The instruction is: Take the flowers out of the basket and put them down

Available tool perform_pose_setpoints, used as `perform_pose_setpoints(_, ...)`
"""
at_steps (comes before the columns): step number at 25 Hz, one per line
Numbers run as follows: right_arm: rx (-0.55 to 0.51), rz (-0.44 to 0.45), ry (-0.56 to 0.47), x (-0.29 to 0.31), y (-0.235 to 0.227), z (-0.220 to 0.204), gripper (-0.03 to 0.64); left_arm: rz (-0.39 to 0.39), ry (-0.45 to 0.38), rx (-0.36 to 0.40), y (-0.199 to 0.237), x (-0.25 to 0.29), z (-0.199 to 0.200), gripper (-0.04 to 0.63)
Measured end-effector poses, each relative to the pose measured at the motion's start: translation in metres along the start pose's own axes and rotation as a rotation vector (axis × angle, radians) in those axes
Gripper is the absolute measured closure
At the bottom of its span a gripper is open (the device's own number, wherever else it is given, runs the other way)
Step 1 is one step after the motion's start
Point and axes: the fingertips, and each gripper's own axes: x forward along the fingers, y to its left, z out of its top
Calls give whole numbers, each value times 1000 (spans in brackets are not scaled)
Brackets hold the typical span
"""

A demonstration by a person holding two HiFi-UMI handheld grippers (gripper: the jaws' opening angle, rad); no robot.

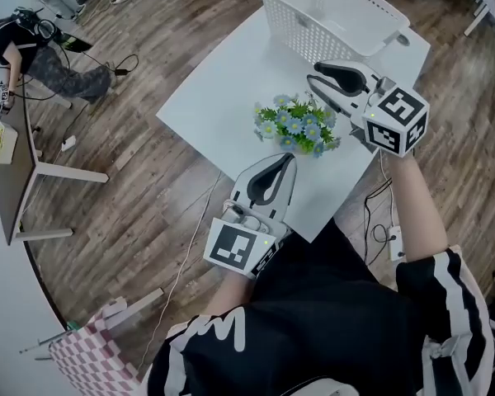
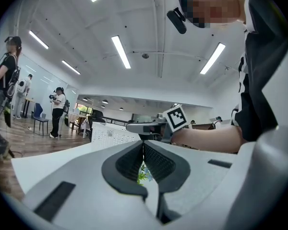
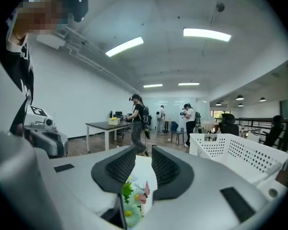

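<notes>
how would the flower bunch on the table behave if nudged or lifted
The flower bunch looks light, small blooms and thin leaves, so a nudge would likely slide it across the smooth table. Its sprawling sprigs probably flex when gripped.

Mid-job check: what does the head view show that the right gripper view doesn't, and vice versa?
Only the head view: the marker cube on the right claw, and pink checked fabric. Only the right gripper view: ceiling lights and that claw's ribbed pads, standing apart. Both: the flowers, the white basket, the table and the left claw.
</notes>
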Motion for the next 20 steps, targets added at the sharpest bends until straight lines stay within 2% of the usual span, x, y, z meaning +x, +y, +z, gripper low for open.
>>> perform_pose_setpoints(3,-13,-67,-139,-22,23,16,506,-4,-4,7,1,4,3,592)
perform_pose_setpoints(6,-16,-100,-226,-37,50,23,511,-8,-11,14,0,6,7,592)
perform_pose_setpoints(8,-6,-111,-268,-46,67,27,557,-10,-16,25,-1,6,9,592)
perform_pose_setpoints(12,7,-125,-282,-55,93,20,572,-16,-17,24,-2,3,5,592)
perform_pose_setpoints(17,98,-151,-334,-70,119,17,600,-35,-39,18,-11,-1,5,592)
perform_pose_setpoints(20,86,-160,-334,-79,132,16,600,-49,-43,28,-17,-4,6,592)
